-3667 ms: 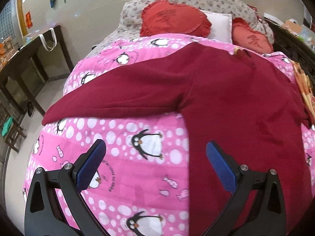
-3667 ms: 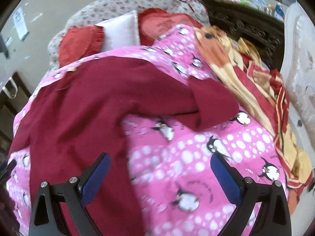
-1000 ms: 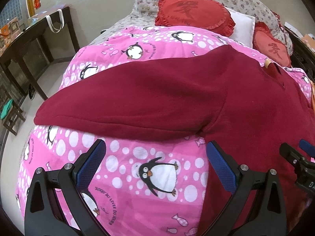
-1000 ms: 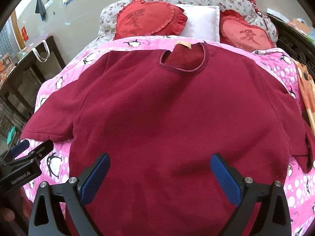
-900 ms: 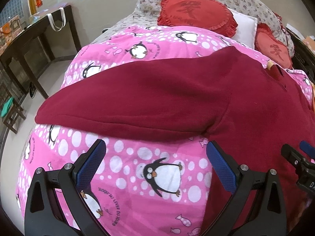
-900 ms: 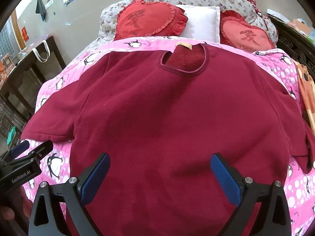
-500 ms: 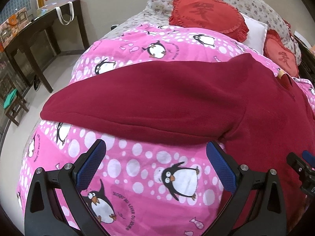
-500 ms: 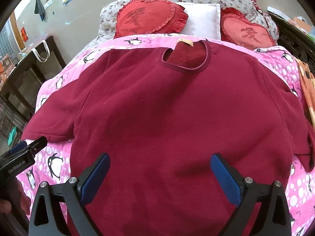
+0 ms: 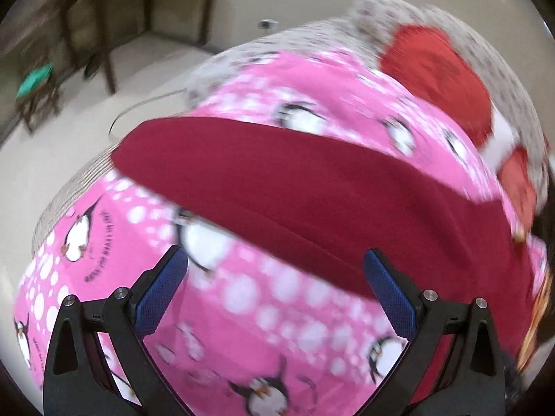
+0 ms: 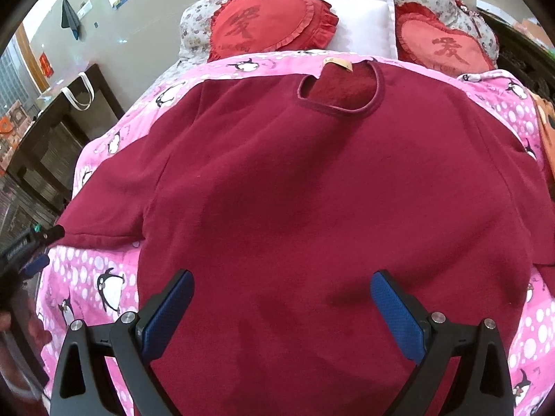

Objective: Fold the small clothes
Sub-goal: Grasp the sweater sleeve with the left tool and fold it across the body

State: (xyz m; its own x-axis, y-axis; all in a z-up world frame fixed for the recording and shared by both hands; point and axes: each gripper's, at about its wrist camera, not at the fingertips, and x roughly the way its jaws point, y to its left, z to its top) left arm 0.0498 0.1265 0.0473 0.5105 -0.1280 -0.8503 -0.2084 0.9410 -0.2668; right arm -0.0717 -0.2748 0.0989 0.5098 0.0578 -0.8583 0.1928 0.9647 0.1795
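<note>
Holding both claws wide and empty, our right gripper (image 10: 281,303) hovers over the maroon sweater (image 10: 329,190), our left gripper (image 9: 275,286) near its sleeve (image 9: 277,187); quilt (image 9: 104,242) lettering is unreadable.

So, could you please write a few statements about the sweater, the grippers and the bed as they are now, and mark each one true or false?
1. The dark red sweater lies spread flat on the pink penguin quilt. True.
2. The right gripper is clamped on the sweater's hem. False: its jaws stand open over the sweater's lower body, holding nothing.
3. The left gripper is open, with the sweater's sleeve ahead of it. True.
4. The sweater's neck opening points toward the heart-shaped red cushions. True.
5. The sleeve is already folded across the chest. False: it stretches out sideways over the quilt.
</note>
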